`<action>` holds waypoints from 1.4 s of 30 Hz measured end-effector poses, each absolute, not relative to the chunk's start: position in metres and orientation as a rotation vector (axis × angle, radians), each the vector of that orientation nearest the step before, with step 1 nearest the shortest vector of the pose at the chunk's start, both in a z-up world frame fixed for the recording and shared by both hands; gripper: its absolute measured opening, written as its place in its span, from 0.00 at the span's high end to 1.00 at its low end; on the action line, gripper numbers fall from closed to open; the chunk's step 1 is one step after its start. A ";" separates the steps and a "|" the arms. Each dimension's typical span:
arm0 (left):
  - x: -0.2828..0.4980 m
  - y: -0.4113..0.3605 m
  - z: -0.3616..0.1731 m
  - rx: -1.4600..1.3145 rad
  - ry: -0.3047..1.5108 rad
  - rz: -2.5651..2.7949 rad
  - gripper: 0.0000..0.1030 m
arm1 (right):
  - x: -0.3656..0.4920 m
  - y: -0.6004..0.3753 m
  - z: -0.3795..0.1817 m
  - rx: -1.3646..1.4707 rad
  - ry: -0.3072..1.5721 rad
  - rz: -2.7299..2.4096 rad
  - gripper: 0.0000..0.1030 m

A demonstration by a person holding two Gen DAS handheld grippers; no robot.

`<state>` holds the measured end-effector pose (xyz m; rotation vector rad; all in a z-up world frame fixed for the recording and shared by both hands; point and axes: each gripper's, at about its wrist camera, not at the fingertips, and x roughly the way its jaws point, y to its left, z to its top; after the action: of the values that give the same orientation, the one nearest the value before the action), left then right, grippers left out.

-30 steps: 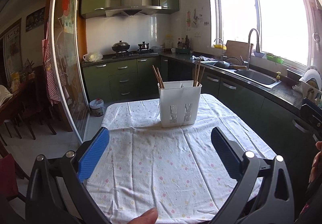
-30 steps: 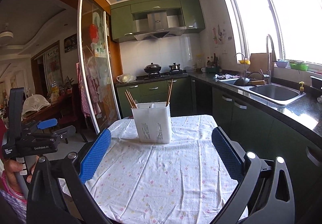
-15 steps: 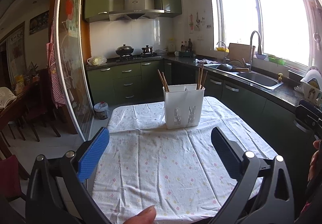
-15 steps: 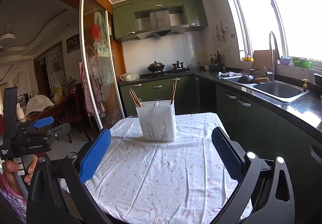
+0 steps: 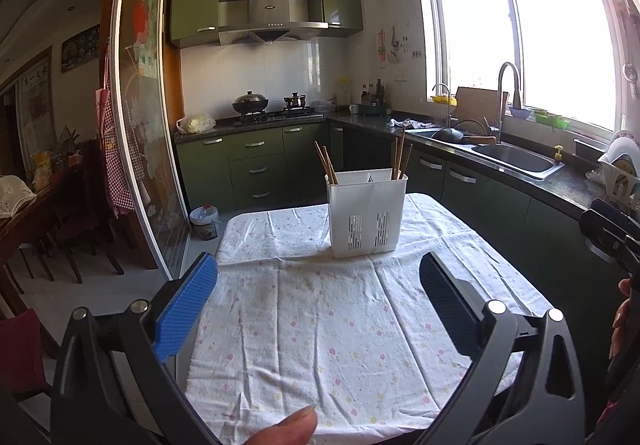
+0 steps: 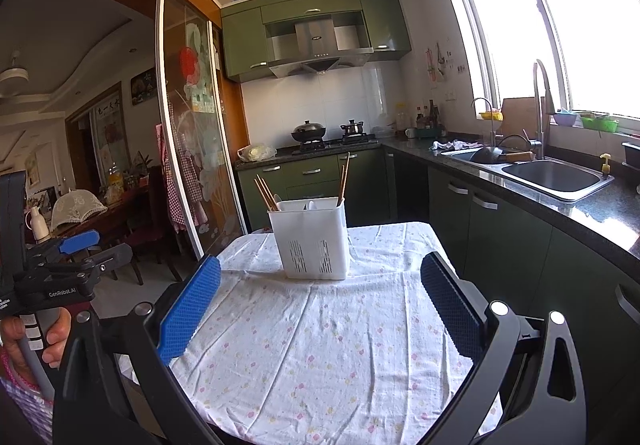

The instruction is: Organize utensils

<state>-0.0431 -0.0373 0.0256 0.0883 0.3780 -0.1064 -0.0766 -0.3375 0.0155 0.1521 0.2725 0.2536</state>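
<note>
The only writing I can read is "GenRobot.AI", printed in white on the black body of my left gripper (image 6: 76,257), seen from the right wrist camera where my hand (image 6: 52,337) grips its handle. My left gripper's (image 5: 318,285) jaws stand wide apart and hold nothing — the blue pad (image 5: 188,311) and the dark pad flank bare cloth. My right gripper (image 6: 320,289) is the same: jaws spread wide, clamped on nothing, touching nothing. Both hover over the near part of the table under its white flower-printed tablecloth (image 5: 320,325). The white slotted plastic utensil holder (image 5: 366,213) stands upright toward the far end of the table, well ahead of both grippers. Brown wooden chopsticks (image 5: 326,163) lean out of its left compartment and more (image 5: 400,157) rise from its right one.
</note>
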 end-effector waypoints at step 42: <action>-0.045 -0.035 0.025 0.081 0.380 -0.105 0.06 | -0.075 -0.331 0.013 0.163 0.279 0.260 0.04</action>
<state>-0.0448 -0.0347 0.0248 0.0812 0.3800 -0.1048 -0.0750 -0.3312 0.0129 0.1628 0.2790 0.2605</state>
